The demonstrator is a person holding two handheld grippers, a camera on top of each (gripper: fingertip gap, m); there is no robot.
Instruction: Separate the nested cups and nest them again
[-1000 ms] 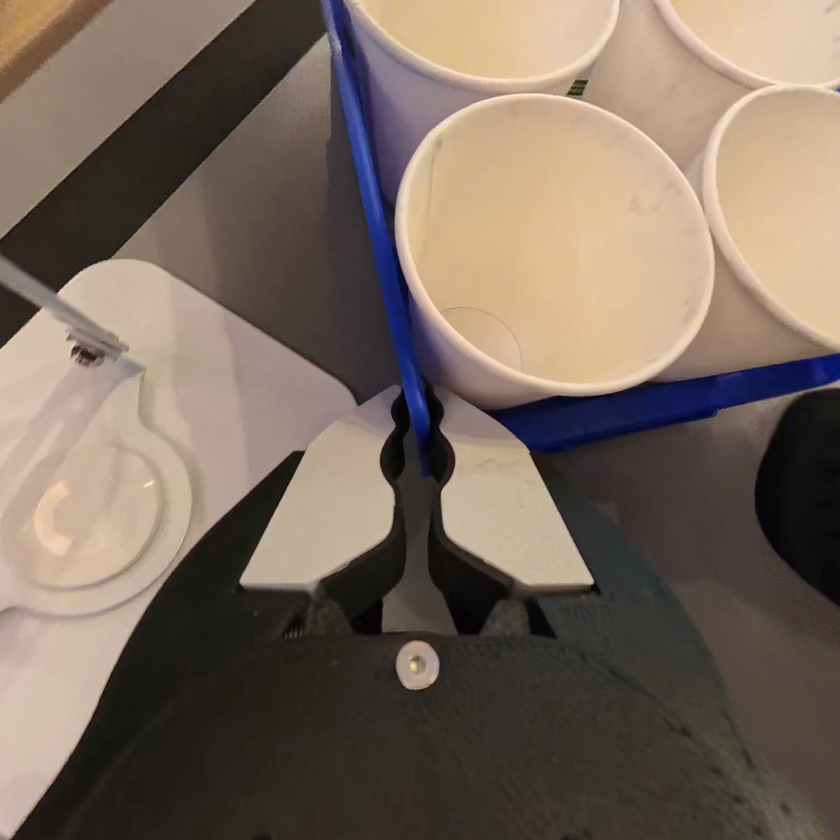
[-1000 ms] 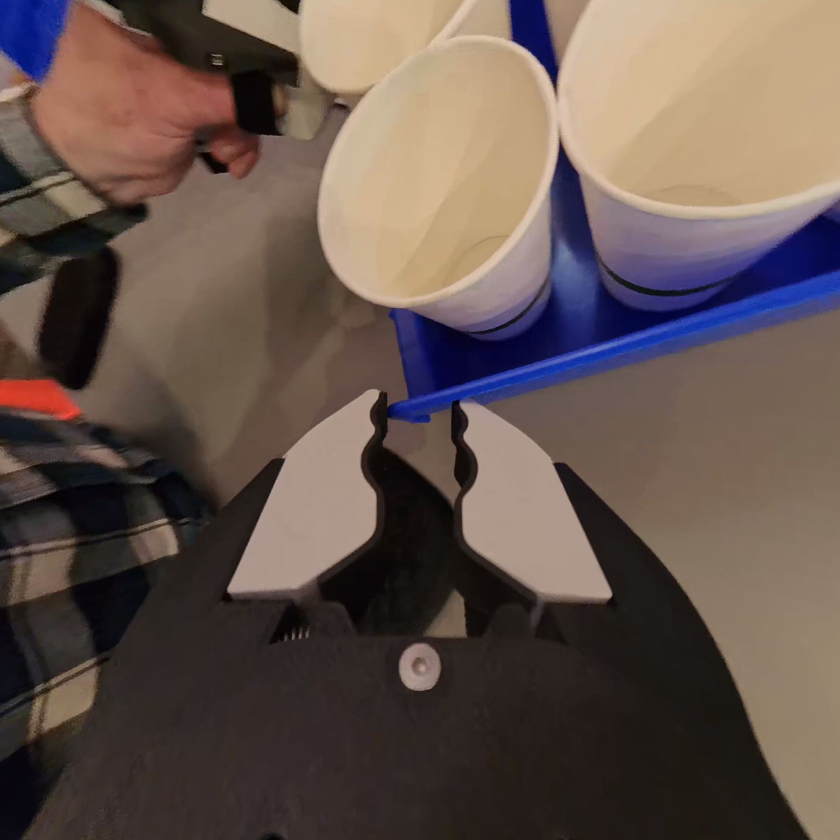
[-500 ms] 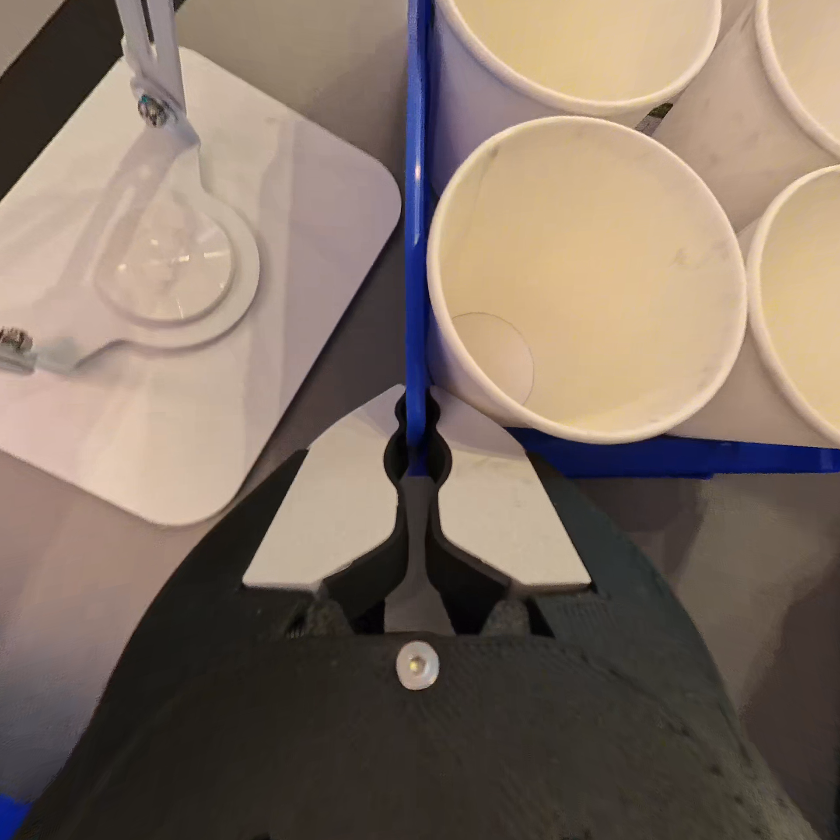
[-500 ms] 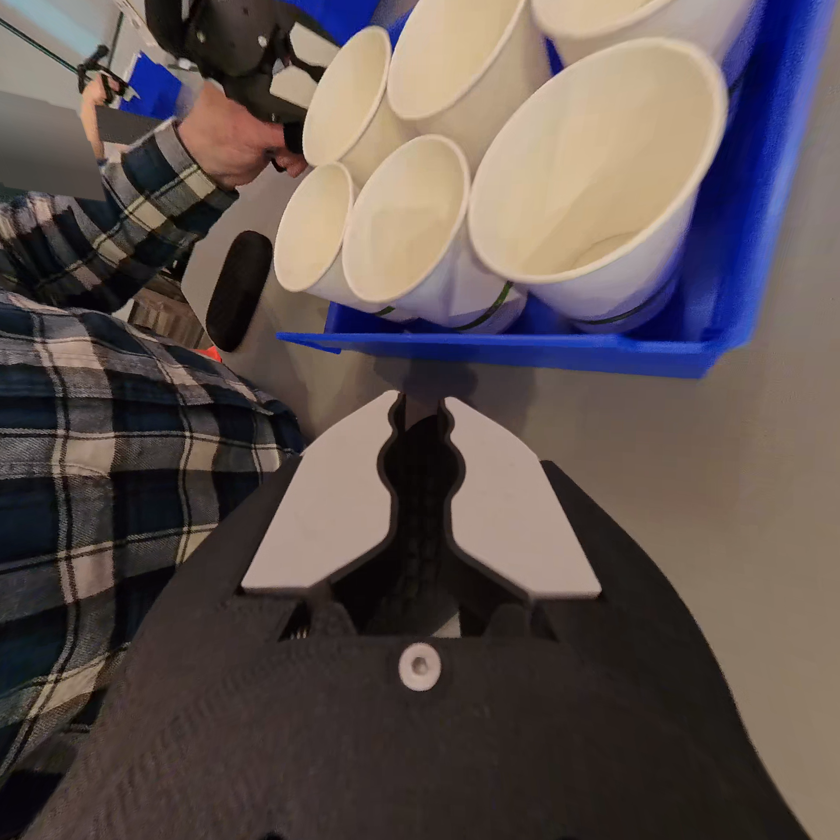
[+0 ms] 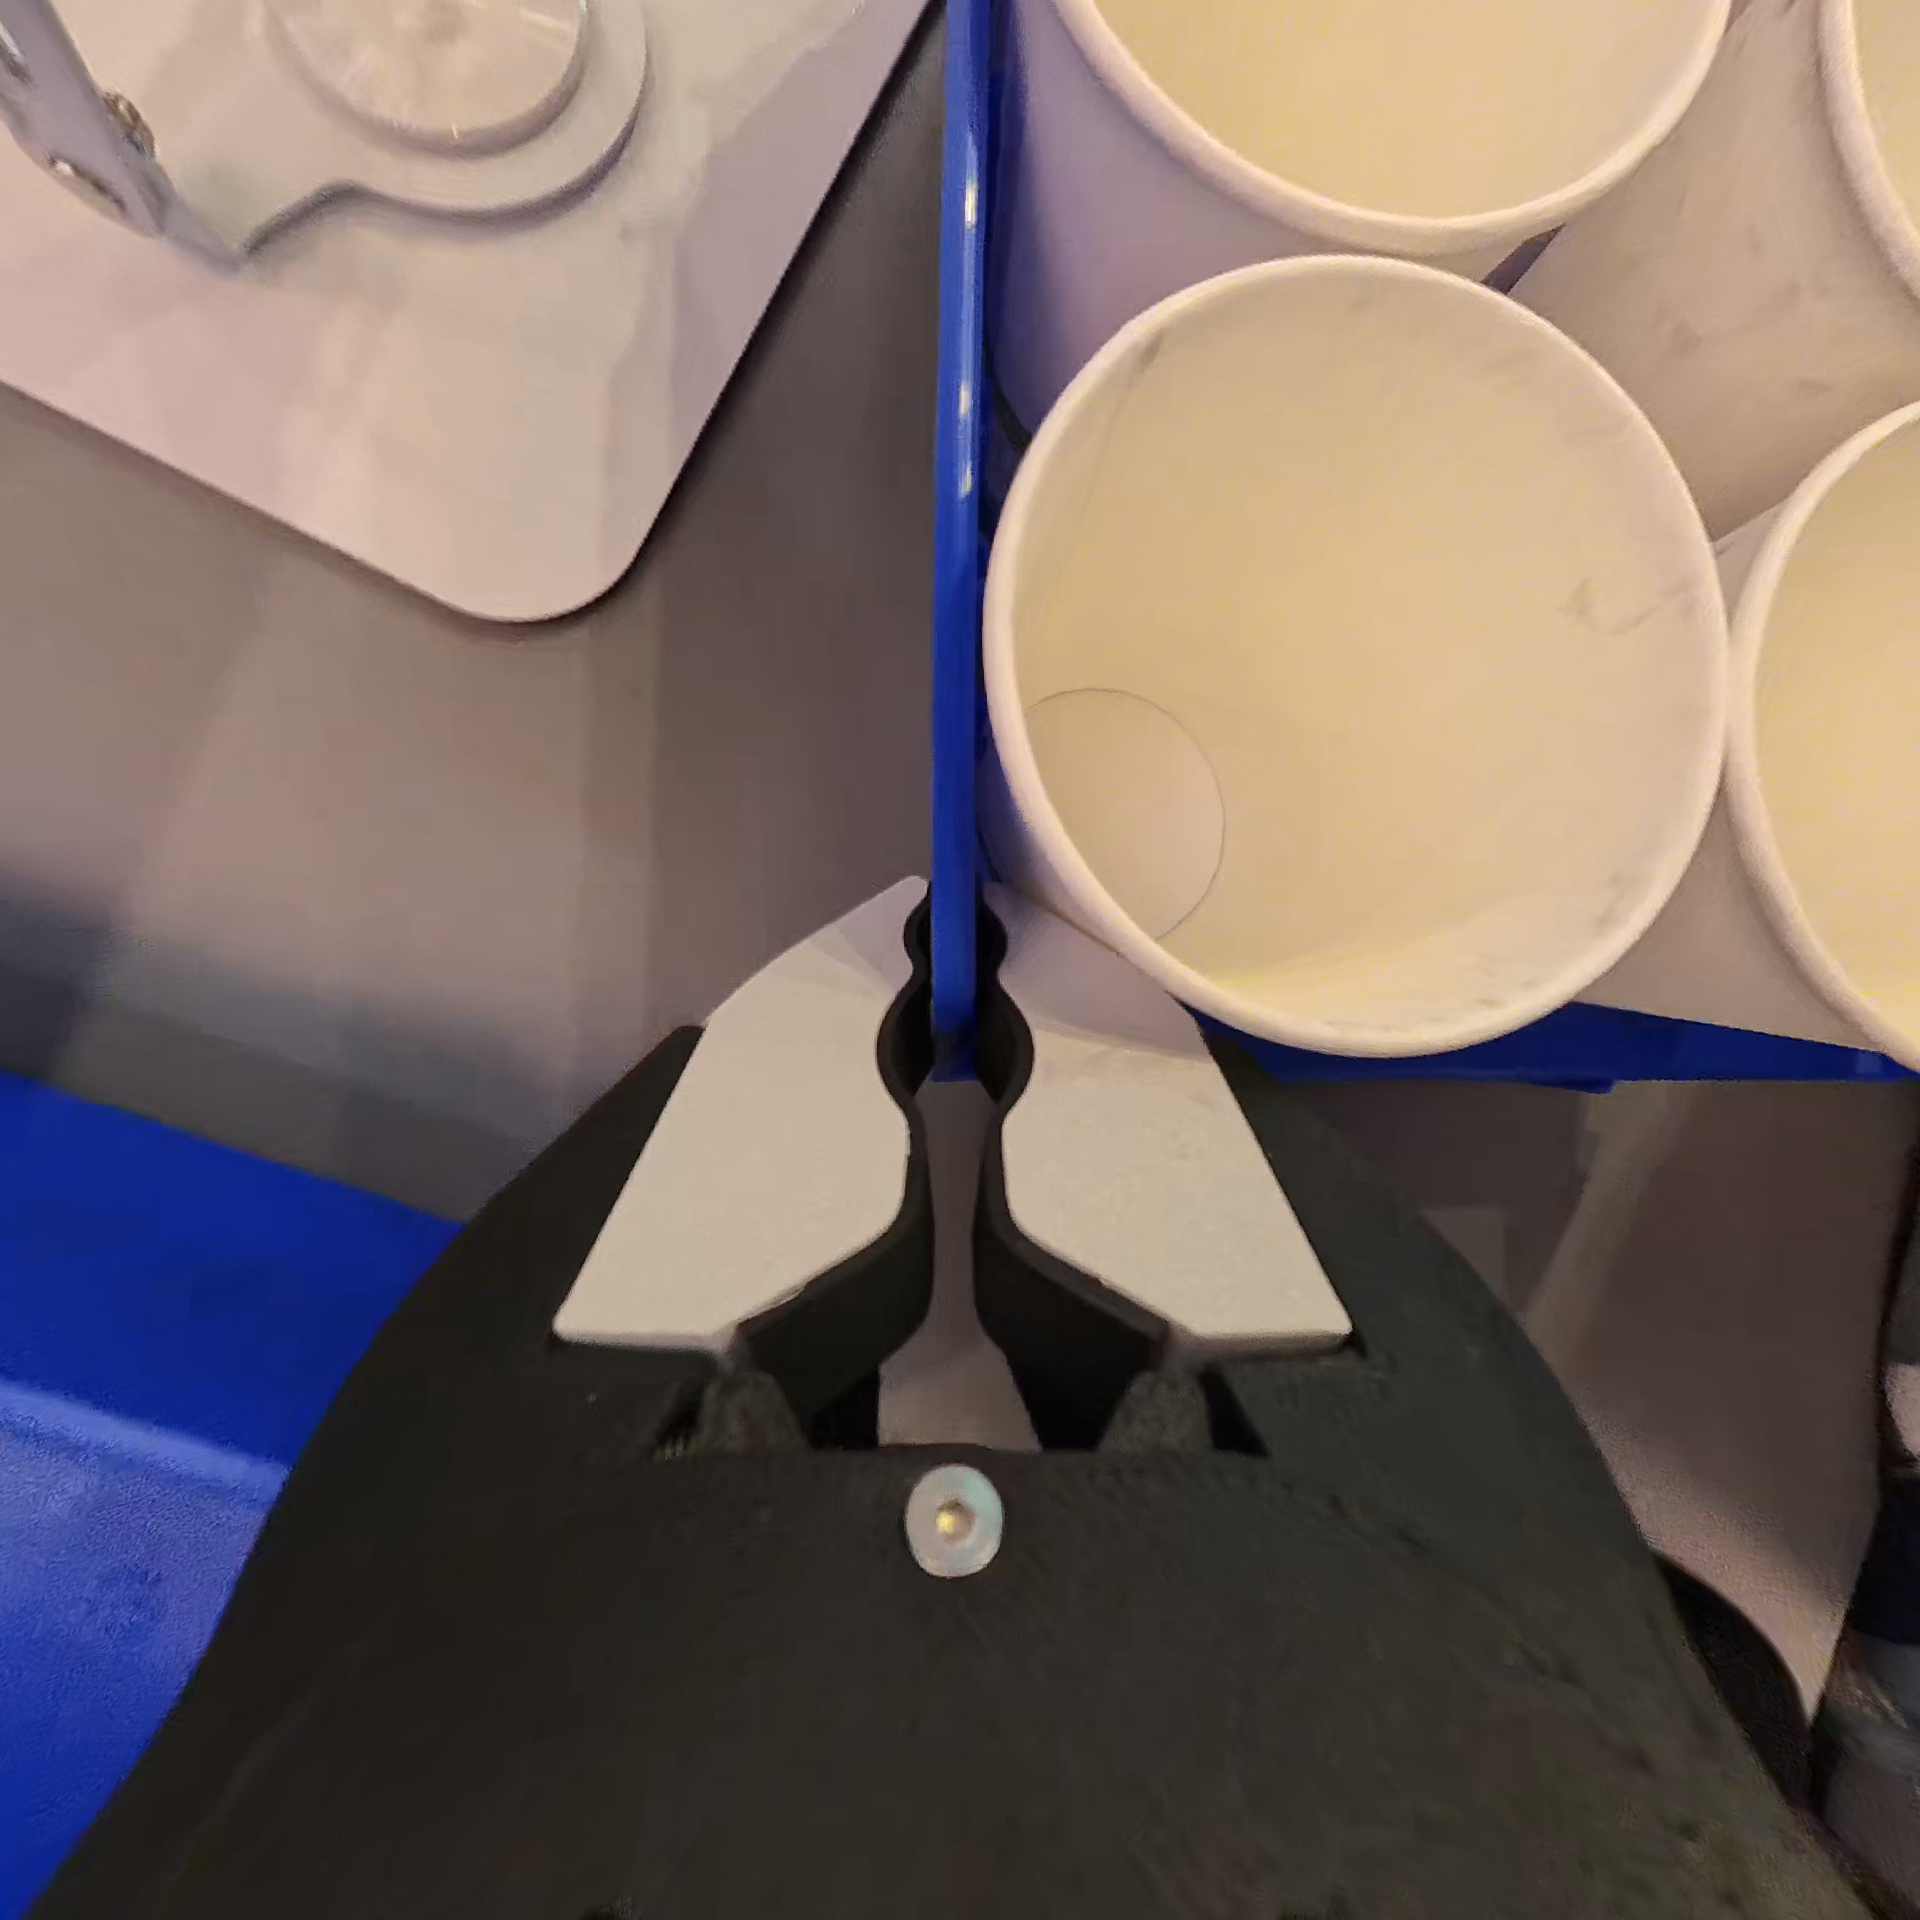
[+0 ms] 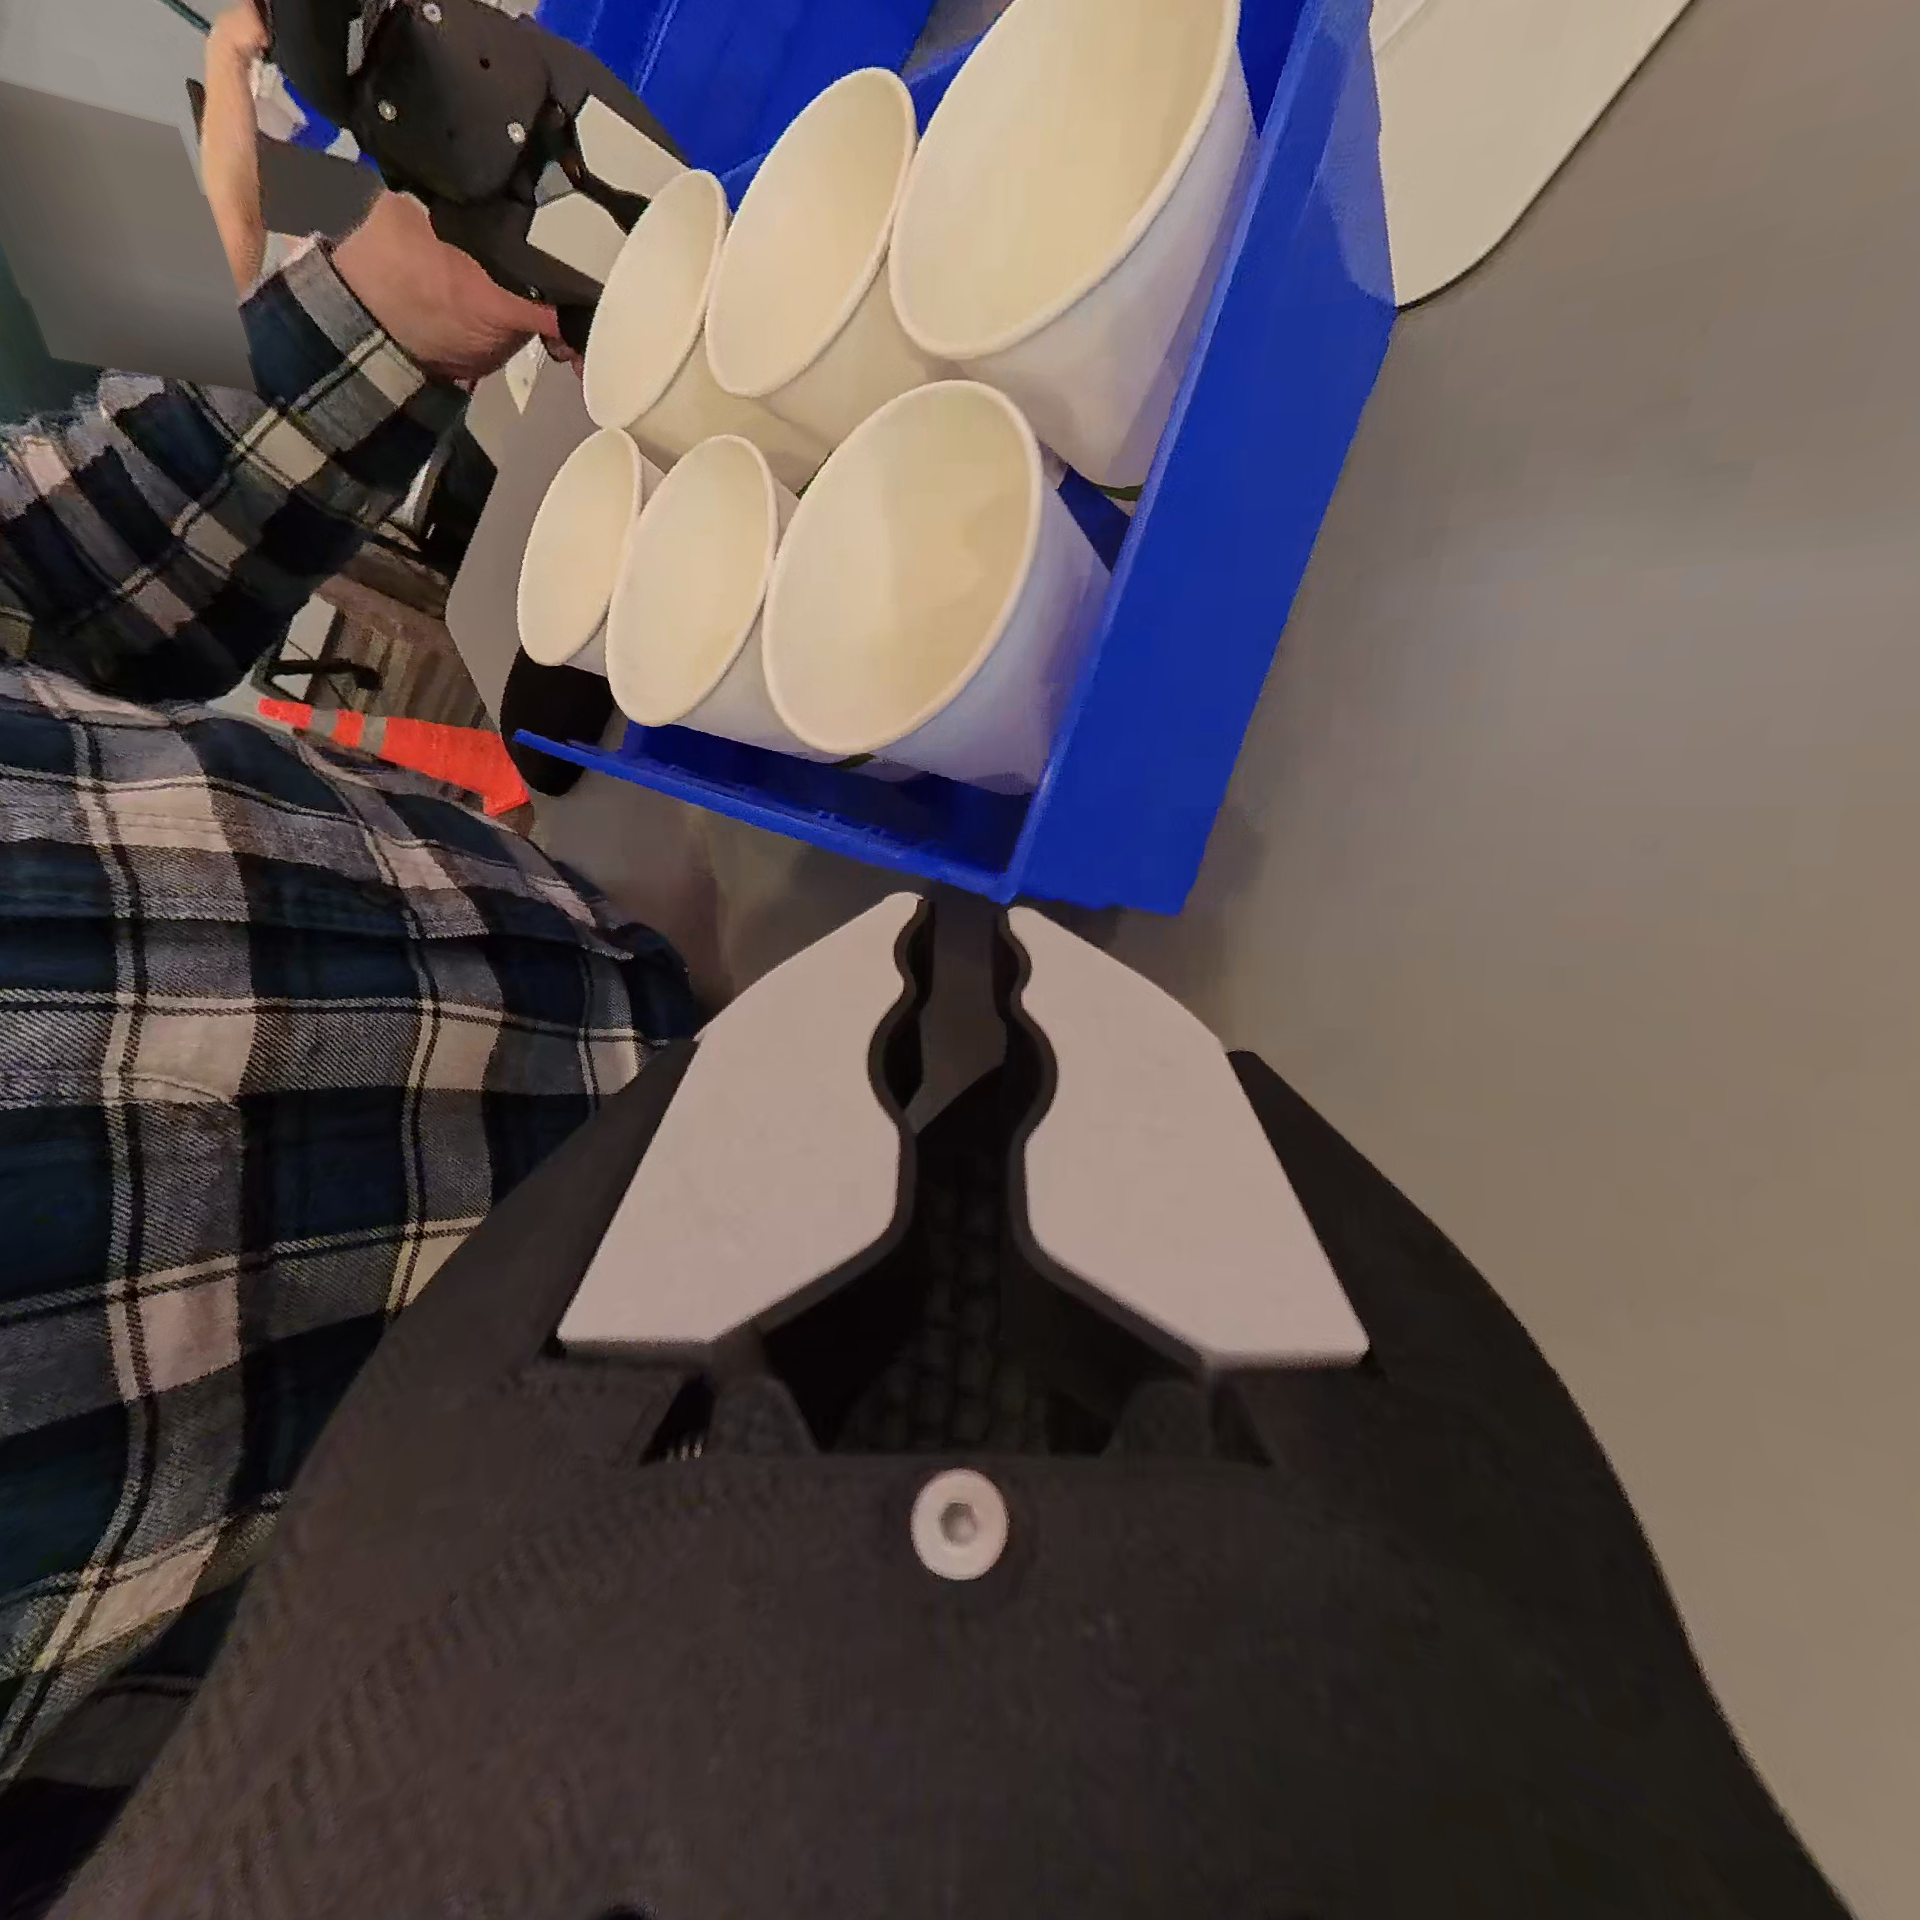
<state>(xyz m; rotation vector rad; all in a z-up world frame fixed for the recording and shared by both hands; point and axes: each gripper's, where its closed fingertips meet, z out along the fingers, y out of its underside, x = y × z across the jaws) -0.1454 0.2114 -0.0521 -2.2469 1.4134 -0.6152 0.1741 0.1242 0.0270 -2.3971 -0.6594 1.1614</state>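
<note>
The left gripper (image 5: 956, 987) has its jaws pinched on the thin wall of a blue bin (image 5: 958, 540), at the bin's near left corner, with both pads against the plastic. Inside the bin stand white paper cups (image 5: 1351, 644), rims open toward the camera and packed side by side; the nearest one leans close against the gripped wall. No brand mark or readable writing shows on the cups in this view; only faint grey scuffs inside them.

In the right wrist view six cups (image 6: 904, 582) show in two rows of three in the same bin (image 6: 1226, 644), which sits on the grey table (image 6: 1662, 935). A dark band shows low on one cup, too small to read. The right gripper (image 6: 961, 920) hovers just short of the bin's near corner, its jaws slightly apart and holding nothing.

Left of the bin lies a white plate-like base (image 5: 343, 364) with a clear round fitting. A person's plaid sleeve (image 6: 208, 1039) fills the left of the right wrist view.
</note>
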